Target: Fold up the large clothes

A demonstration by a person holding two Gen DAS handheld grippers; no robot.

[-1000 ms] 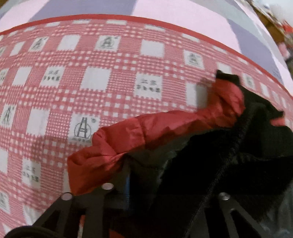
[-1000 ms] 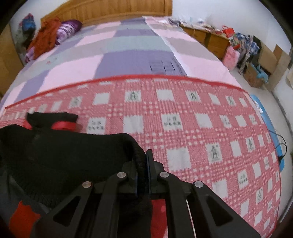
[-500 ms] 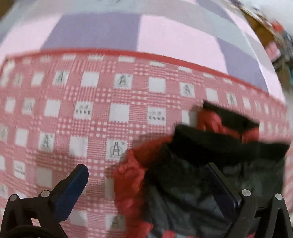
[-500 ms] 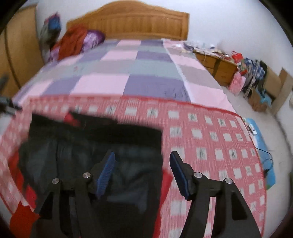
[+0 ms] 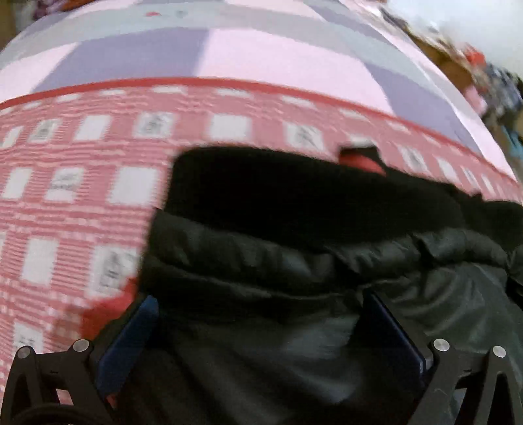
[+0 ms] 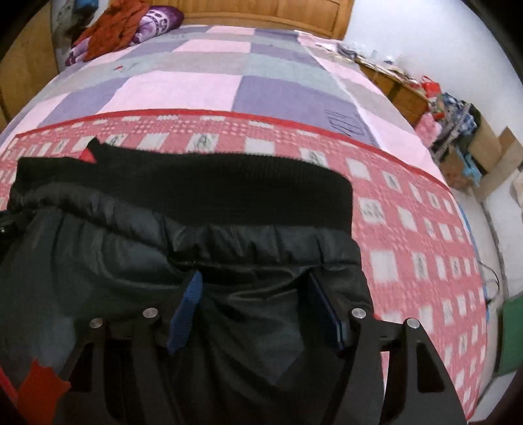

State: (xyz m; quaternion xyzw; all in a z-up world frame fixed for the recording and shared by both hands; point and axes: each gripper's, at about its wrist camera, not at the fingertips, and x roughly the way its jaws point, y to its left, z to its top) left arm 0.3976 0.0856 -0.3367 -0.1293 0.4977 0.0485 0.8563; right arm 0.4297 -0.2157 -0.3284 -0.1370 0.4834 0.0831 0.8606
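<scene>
A black puffy jacket (image 5: 294,261) with a black knit hem (image 5: 278,193) and red lining lies folded on a red-and-white checked sheet (image 5: 81,183). It also shows in the right wrist view (image 6: 163,235), with its knit hem (image 6: 212,183) at the far side. A red patch (image 6: 42,389) shows at its near left. My left gripper (image 5: 258,300) is open, its blue pads wide apart over the jacket's left part. My right gripper (image 6: 255,281) is open over the jacket's right part. Neither holds anything.
The bed's pink, purple and grey quilt (image 6: 202,78) lies beyond the sheet. Clothes (image 6: 121,26) are piled by the wooden headboard (image 6: 261,13). A low wooden cabinet (image 6: 398,88), bags and boxes (image 6: 470,144) stand along the right wall.
Both grippers let go of the jacket's hem and opened. The jacket now lies folded flat on the sheet, and both grippers have moved in low over it.
</scene>
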